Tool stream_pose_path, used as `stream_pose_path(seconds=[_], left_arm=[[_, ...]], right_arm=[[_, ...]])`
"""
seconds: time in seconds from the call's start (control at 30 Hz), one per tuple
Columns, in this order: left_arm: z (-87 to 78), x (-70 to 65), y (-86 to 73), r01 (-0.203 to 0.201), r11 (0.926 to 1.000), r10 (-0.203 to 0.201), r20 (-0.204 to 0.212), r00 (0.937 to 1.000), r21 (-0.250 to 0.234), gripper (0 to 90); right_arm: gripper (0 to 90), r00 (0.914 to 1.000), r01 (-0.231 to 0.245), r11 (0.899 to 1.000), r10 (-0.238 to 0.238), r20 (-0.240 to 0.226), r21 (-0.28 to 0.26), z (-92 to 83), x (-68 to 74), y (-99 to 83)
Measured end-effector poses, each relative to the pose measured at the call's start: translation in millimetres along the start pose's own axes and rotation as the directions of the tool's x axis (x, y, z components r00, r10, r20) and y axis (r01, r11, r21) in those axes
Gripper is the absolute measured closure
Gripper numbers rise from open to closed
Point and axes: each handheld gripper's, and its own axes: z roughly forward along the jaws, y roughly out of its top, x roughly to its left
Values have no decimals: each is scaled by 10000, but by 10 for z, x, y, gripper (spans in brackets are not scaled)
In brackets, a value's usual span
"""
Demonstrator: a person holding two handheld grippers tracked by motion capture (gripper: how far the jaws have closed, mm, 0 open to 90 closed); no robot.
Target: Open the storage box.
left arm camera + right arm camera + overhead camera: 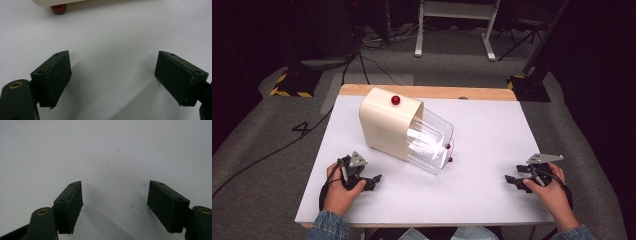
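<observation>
So nearest the camera in the high view you've got two denim sleeves coming in from the bottom edge, one hand on each set of tongs. The left gripper (371,181) sits on the white table (472,200) at about 7 o'clock, the right gripper (514,181) at about 4 o'clock, well apart from each other and pointing roughly inward. Both are spread wide with nothing between the jaws. The left gripper view shows its two black pads (53,77) far apart over bare white tabletop, same deal in the right gripper view, where the pads (70,206) hang over a few tiny specks on the surface.

Further out, around the middle of the table leaning toward 11 o'clock, there's a cream box (384,122) lying tilted, with a clear plastic drawer (432,142) sticking out of its open end toward 4 o'clock. A red knob (395,100) sits on the cream top, and another small red knob (450,159) peeks out by the clear end.

Past the table: grey carpet, black cables, white frame legs
</observation>
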Motion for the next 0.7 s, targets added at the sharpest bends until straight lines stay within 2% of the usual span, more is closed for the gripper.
stream_pose_path(seconds=[0.07,0.13,0.23,0.27,0.37,0.5,0.53,0.57,0.7], left_arm=[[-1,-1,0,10,10000,-10,-3,10000,8,141],[-1,-1,0,8,10000,-8,-2,10000,9,141],[-1,-1,0,8,10000,-8,-5,10000,10,141],[-1,-1,0,6,10000,-6,-8,10000,9,141],[-1,-3,-1,16,10000,-16,-9,10000,9,141],[-1,-3,-2,12,10000,-12,-12,10000,7,141],[-1,-3,-1,9,10000,-9,-13,10000,7,141],[0,-2,-1,12,10000,-12,-3,10000,6,141],[0,1,0,-2,10000,2,3,10000,5,141]], right_arm=[[267,9999,75,9999,-75,77,-116,11,1,-26],[234,9995,208,9986,-196,259,-481,40,-4,-100],[231,9994,302,9976,-292,173,-626,40,-13,-121],[196,9977,673,9946,-664,139,-790,49,-7,-159],[196,9972,743,9927,-727,198,-955,54,5,-179],[184,9963,818,9919,-790,325,-972,55,16,-185],[147,9958,842,9920,-804,436,-944,55,21,-183],[80,9955,607,9953,-548,769,-756,72,15,-169],[78,9961,533,9960,-480,739,-711,75,6,-166]])
